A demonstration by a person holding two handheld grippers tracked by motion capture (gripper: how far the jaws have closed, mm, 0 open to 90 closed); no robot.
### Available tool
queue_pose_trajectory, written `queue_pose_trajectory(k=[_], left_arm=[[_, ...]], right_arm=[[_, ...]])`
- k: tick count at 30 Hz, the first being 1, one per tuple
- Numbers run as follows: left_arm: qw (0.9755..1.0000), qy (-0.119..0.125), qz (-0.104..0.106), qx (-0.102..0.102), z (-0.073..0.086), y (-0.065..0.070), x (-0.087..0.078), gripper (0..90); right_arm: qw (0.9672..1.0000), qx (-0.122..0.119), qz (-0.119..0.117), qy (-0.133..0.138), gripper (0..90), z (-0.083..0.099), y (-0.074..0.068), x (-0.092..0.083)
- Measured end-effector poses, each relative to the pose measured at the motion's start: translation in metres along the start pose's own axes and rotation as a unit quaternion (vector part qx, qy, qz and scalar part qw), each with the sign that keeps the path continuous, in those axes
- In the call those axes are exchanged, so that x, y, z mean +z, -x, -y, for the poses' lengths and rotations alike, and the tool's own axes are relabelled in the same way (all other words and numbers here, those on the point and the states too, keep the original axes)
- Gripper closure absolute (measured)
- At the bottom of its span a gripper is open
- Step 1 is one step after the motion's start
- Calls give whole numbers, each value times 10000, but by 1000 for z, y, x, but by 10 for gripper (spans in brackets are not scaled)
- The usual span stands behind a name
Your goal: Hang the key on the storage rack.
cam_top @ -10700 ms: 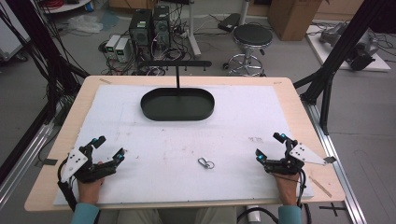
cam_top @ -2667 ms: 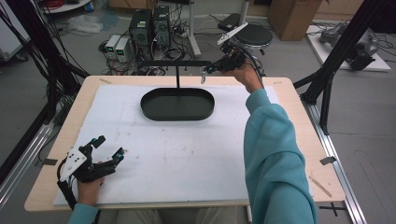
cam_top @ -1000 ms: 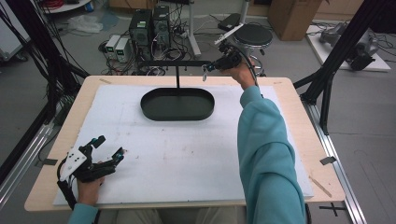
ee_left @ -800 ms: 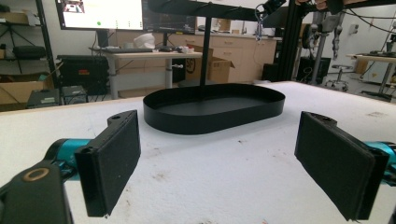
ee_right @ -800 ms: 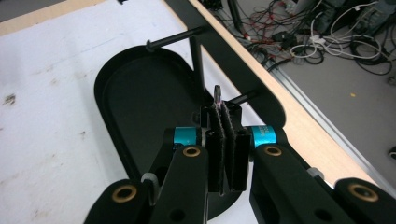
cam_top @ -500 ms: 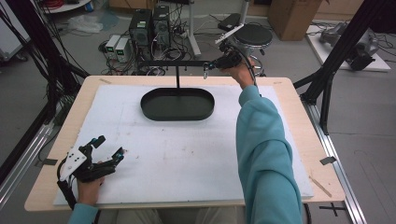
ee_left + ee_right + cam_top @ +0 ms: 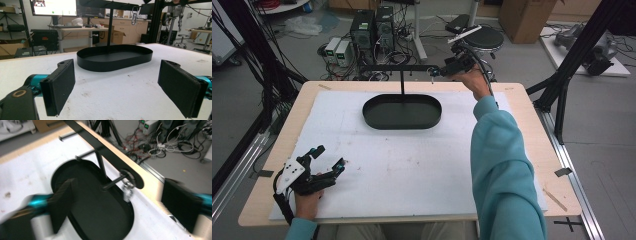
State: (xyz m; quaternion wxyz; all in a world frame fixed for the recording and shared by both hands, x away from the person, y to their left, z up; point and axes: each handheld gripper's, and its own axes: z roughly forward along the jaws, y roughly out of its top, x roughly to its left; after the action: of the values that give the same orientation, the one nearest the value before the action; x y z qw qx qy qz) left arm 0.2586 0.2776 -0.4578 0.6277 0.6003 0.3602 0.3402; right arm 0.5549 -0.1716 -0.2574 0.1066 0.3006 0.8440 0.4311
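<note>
Right gripper view: right tongs (image 7: 120, 202) just spread, carabiner (image 7: 128, 188) hanging on peg (image 7: 113, 183).

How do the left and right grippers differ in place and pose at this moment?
The left gripper rests low on the white mat at the near left corner; the right gripper is held up at the far edge, by the right end of the stand's crossbar. The left faces the black tray from afar; the right looks down on it, with the metal clip hanging on a peg between its jaws, untouched. Both stand open; the right's jaws have just been opening.
</note>
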Motion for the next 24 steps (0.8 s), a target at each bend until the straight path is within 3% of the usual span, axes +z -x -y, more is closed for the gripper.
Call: queue_pose_trajectory(k=[1, 2, 5, 9, 12, 15, 16, 17, 18, 19, 22, 24], left_arm=[[10000, -15, -2, 2, 0, 0, 0, 148], [10000, -5, 1, 1, 0, 0, 0, 148], [10000, -5, 3, -11, 0, 0, 0, 147], [10000, -7, 5, 24, 0, 0, 0, 147], [10000, 2, 1, 8, 0, 0, 0, 147], [10000, 4, -4, 15, 0, 0, 0, 146], [10000, 2, -4, 28, 0, 0, 0, 146], [10000, -7, -4, 39, 0, 0, 0, 146], [10000, -7, -4, 39, 0, 0, 0, 146], [10000, 3, -9, 21, 0, 0, 0, 146], [10000, -14, -6, 48, 0, 0, 0, 146], [10000, -9, -9, 48, 0, 0, 0, 146]], right_arm=[[9999, -31, -3, 132, 89, 2, -5, -6], [9992, -108, 18, 382, 18, 5, -10, -13], [9976, 27, -67, 694, 7, 18, -20, -32], [9952, -45, -99, 968, 6, 49, -40, -68], [9919, -134, -68, 1265, 7, 80, -56, -92], [9865, -277, -10, 1617, 7, 118, -72, -114], [9865, -277, -10, 1617, 7, 118, -72, -114], [9829, -309, 87, 1811, 6, 148, -80, -124], [9829, -309, 87, 1811, 6, 148, -80, -124], [9790, -237, 203, 2014, 6, 182, -86, -130], [9726, -175, 435, 2278, 7, 219, -92, -136], [9664, -166, 596, 2495, 6, 242, -94, -137]])
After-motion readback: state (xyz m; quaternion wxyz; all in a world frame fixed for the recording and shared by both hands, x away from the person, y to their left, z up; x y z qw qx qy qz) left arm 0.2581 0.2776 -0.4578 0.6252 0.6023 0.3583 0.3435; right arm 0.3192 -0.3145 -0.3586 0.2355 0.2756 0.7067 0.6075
